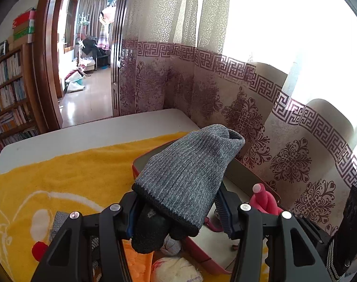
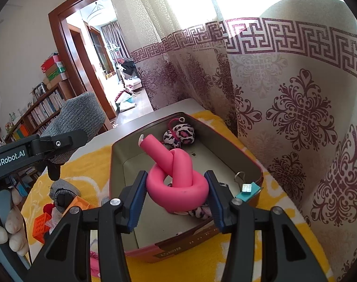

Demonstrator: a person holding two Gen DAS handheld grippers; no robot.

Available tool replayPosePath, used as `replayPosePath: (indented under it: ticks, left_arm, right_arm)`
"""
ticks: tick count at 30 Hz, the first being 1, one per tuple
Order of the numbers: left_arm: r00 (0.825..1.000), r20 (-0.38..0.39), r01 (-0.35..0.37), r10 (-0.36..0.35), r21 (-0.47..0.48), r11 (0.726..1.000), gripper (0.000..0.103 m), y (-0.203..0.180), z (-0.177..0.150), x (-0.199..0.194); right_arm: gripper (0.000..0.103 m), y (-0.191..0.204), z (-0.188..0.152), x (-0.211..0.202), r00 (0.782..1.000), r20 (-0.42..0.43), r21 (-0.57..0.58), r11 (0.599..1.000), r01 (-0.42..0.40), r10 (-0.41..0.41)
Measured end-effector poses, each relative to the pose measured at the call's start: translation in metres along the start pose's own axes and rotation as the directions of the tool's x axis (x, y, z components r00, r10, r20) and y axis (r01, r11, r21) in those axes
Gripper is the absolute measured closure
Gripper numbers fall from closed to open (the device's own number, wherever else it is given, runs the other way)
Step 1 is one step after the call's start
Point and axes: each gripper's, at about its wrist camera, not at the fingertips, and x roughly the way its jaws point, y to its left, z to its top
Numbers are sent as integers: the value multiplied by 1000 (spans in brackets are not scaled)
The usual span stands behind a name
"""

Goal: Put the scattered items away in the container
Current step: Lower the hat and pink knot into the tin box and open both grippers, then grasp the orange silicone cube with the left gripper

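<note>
The yellow towel (image 2: 237, 253) covered most of the white surface (image 1: 84, 136), with the patterned curtain (image 2: 295, 117) hanging just behind it. On the towel, close to the curtain, stood the red-rimmed tin container (image 2: 185, 249), its lid off.

The left hand-held gripper (image 1: 178, 213) was clamped on a grey knitted glove (image 1: 187, 176), held above the towel just off the container's left side; the glove's dark fingertips drooped below the jaws, and its cuff pointed toward the curtain. In the right wrist view this glove (image 2: 79, 117) hung to the left of the container, clear of it.

The right hand-held gripper (image 2: 176, 199) had its jaws apart on either side of a pink knotted foam tube (image 2: 178, 178) that lay inside the container, near its front wall; whether the pads touched the tube could not be told.

Also inside the container were a pink-and-black leopard-print plush item (image 2: 180, 136) at the far end and a teal binder clip (image 2: 246, 190) perched at the right rim.

Left of the container, on the towel, lay a second grey glove (image 2: 63, 192), an orange plastic grid block (image 2: 42, 225) and a small red pompom (image 2: 48, 209), close together.
</note>
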Motion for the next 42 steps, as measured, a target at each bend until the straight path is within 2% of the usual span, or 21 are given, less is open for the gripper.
replayPosePath:
  ticks: [6, 9, 10, 12, 30, 36, 42]
  left_arm:
    - [999, -19, 36, -36, 29, 999, 45, -17, 12, 19]
    - [998, -42, 57, -56, 15, 998, 35, -17, 11, 25]
    - [998, -41, 57, -57, 8, 998, 27, -16, 10, 24]
    - [998, -29, 50, -50, -5, 999, 23, -11, 8, 20]
    - [998, 0, -60, 60, -107, 992, 23, 57, -30, -36]
    - [992, 22, -116, 122, -180, 977, 23, 91, -53, -64]
    - [982, 22, -176, 190, -278, 944, 23, 134, -81, -87]
  right_arm:
    - [49, 0, 0, 3, 1000, -7, 0, 1000, 0, 0]
    - [48, -4, 0, 5, 1000, -13, 20, 1000, 6, -6]
    - [43, -6, 1, 5, 1000, -12, 29, 1000, 7, -6]
    - [37, -8, 1, 3, 1000, -2, 44, 999, 5, -5]
    - [37, 8, -3, 1, 998, 13, -8, 998, -58, 58]
    - [37, 15, -7, 2, 997, 3, -35, 996, -77, 77]
    - [37, 21, -11, 6, 997, -10, -59, 995, -80, 80]
